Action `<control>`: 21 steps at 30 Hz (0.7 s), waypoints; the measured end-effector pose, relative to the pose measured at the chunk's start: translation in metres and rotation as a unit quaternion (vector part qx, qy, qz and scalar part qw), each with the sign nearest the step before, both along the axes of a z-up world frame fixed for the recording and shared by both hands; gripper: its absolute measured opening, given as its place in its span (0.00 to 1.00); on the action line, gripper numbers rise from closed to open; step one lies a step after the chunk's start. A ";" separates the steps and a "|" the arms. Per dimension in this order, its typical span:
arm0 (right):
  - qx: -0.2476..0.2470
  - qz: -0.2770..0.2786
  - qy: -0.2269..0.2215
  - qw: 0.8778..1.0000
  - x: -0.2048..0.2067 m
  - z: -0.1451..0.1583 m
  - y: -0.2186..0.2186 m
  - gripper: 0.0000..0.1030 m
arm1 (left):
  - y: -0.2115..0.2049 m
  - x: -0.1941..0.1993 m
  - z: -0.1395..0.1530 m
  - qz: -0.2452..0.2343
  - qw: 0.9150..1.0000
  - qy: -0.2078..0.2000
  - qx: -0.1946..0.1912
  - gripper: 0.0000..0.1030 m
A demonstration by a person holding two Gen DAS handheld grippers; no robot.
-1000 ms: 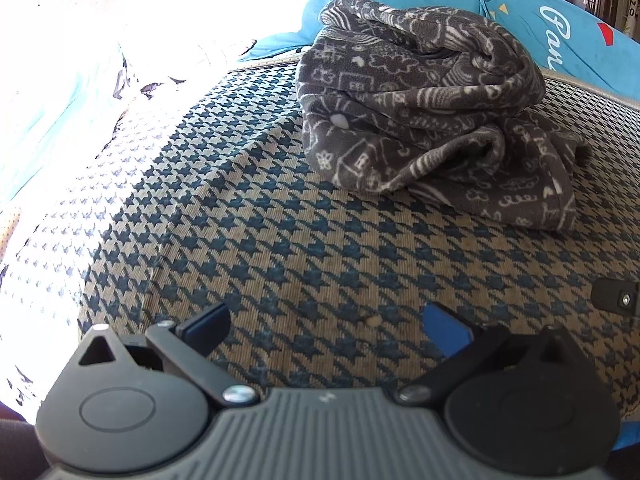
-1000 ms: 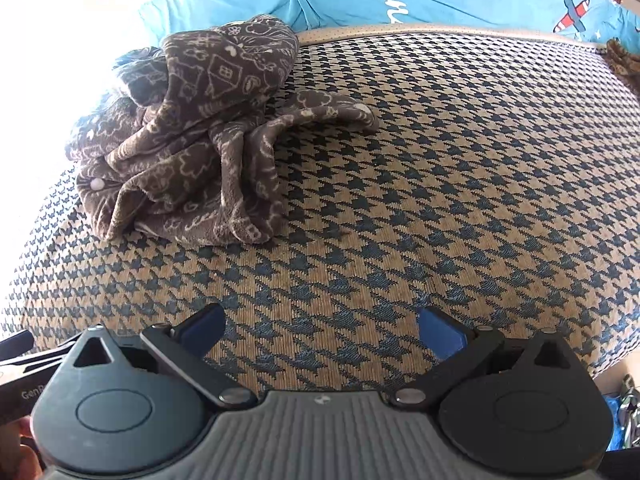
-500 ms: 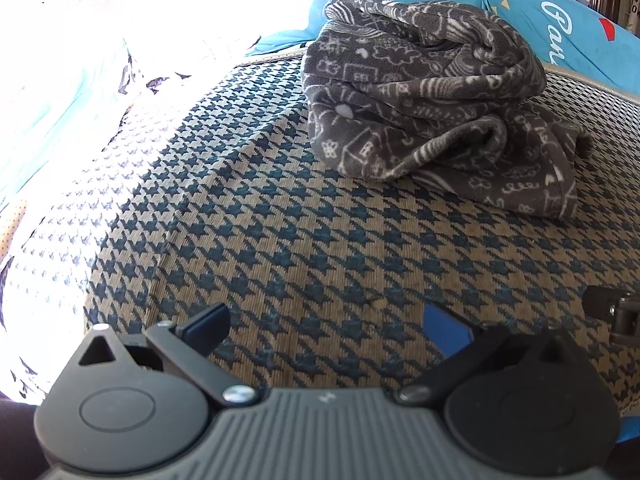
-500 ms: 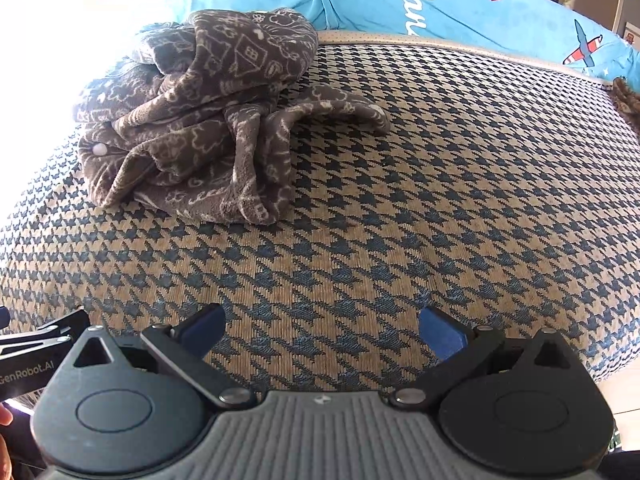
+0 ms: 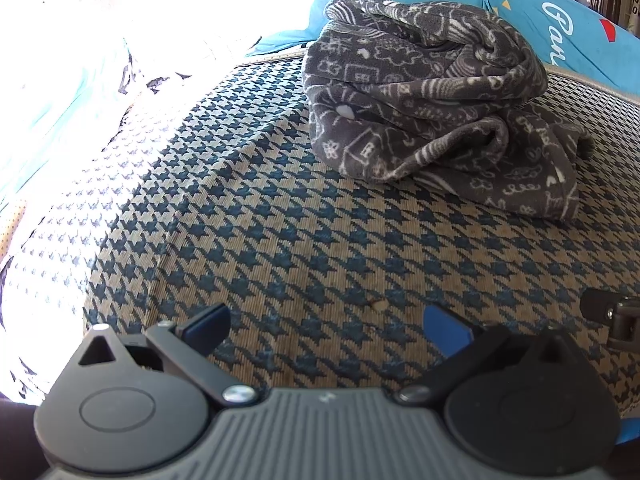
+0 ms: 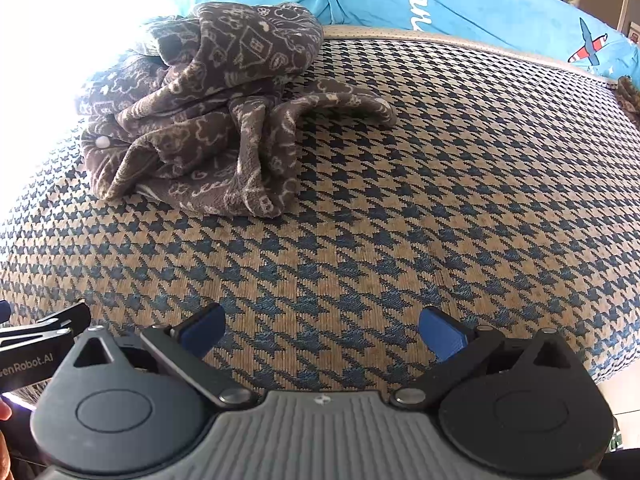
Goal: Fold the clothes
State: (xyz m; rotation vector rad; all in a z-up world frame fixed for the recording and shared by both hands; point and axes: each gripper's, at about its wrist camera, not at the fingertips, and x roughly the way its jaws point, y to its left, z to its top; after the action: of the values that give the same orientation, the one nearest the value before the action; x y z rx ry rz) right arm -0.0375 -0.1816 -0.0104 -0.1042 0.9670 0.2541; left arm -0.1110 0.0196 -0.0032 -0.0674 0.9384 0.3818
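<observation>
Left claw (image 5: 326, 326): jaws spread wide, blue fingertips (image 5: 206, 326) well apart, nothing between them. It hangs over bare houndstooth cover (image 5: 280, 248), clear of the garment.

Right claw (image 6: 322, 330): jaws likewise spread wide, holding nothing, over the near part of the same cover (image 6: 440, 200). A part of the left tool shows at the left edge of the right wrist view, and a part of the right tool at the right edge of the left wrist view; the two sit side by side.

Task item: one grey fleece garment (image 5: 432, 100) printed with pale line drawings, lying crumpled in a heap on the far part of the cover. A white snap button (image 6: 102, 142) shows on its near left fold. In the right wrist view the heap (image 6: 208, 120) lies far left, with one loose flap trailing to the right. Neither claw touches it.

Surroundings: a blue printed pillow (image 6: 460, 4) lies along the far edge of the cover, just behind the garment. The left side of the left wrist view is washed out by strong light.
</observation>
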 end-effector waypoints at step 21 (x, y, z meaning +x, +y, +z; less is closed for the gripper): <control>0.003 0.018 -0.004 1.000 0.000 -0.003 0.009 1.00 | -0.025 0.011 -0.001 0.041 0.999 -0.004 0.001 1.00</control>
State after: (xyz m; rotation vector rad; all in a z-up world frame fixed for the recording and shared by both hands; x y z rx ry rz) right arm -0.0376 -0.1723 -0.0134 -0.1166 0.9570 0.2898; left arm -0.0996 -0.0053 -0.0040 -0.1058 0.9301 0.4569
